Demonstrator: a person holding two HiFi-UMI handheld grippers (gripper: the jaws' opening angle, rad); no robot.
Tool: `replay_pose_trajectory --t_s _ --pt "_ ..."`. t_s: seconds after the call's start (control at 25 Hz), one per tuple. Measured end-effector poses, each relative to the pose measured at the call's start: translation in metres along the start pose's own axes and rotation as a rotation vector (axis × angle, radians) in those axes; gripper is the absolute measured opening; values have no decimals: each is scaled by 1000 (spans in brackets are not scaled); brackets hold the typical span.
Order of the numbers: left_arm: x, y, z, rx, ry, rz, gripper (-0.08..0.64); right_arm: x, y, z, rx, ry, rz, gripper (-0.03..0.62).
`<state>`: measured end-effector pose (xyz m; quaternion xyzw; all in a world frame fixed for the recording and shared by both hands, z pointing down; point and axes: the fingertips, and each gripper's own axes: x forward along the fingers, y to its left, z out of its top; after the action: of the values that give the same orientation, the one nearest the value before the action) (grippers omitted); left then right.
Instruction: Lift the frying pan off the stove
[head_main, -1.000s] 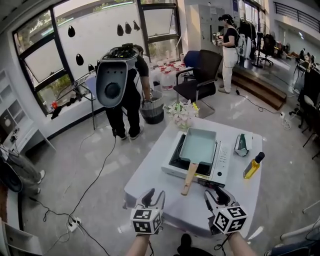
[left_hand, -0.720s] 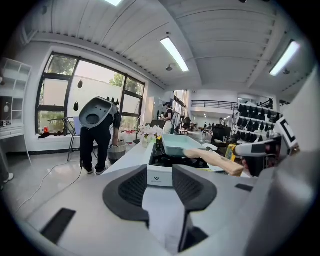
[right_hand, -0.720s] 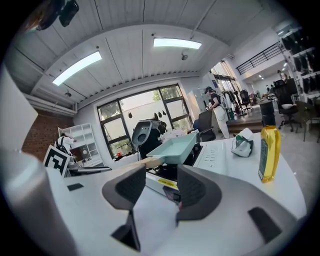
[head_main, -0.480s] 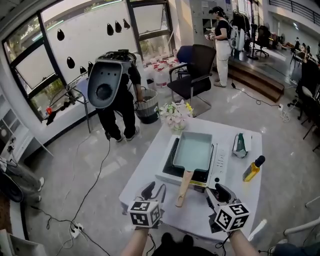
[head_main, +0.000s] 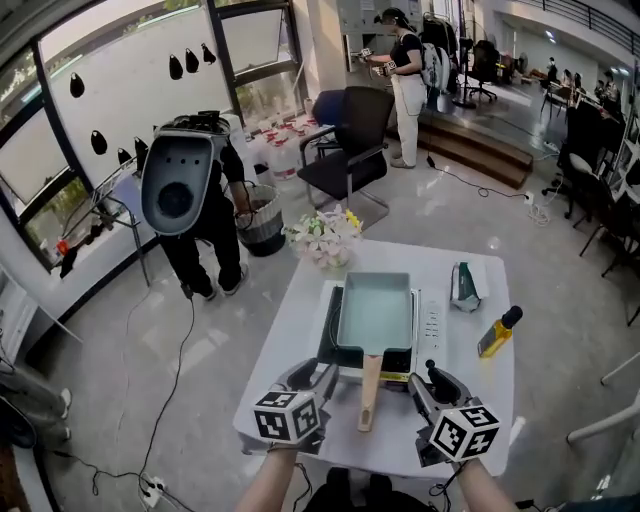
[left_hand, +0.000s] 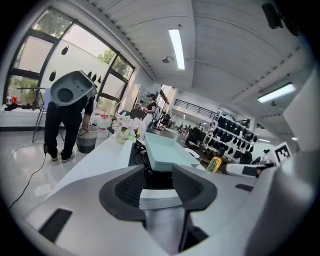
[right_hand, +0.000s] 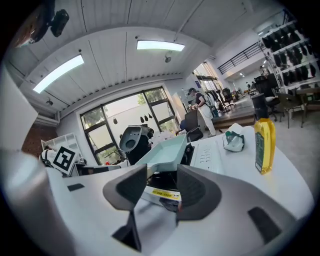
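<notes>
1. Looking down, I have the white desk (head_main: 290, 340) ahead of me, carrying everything.
2. The stove (head_main: 430, 325) sits near the desk's middle, its front edge facing me.
3. The frying pan (head_main: 376, 310), pale and rectangular, rests on the stove and is not lifted yet.
4. Its wooden handle (head_main: 368, 390) runs back toward me past the stove's front edge, so its long axis lies along my reach.
5. My left claw (head_main: 313, 376) is released with nothing between the jaws, just left of the handle and apart from it.
6. My right claw (head_main: 428, 385) has just been closing a little, yet it is released and empty too, just right of the handle.
7. The handle lies between both claws. I judge the left slightly nearer, and it would need to swing inward.
</notes>
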<state>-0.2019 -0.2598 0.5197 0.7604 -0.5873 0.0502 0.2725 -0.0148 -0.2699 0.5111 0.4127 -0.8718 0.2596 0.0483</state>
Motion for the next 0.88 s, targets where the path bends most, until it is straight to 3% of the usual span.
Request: replay_pose_trajectory --t_s 0.24,0.48,0.88 --pt "14 -7 -5 -81 73 -147 169 4 2 -6 36 -23 -63 175" --pt "17 -39 -4 -247 175 -383 213 -2 7 -4 63 -46 -125 173" --pt "35 -59 -12 -448 329 -531 215 -13 9 -2 98 -86 -180 169"
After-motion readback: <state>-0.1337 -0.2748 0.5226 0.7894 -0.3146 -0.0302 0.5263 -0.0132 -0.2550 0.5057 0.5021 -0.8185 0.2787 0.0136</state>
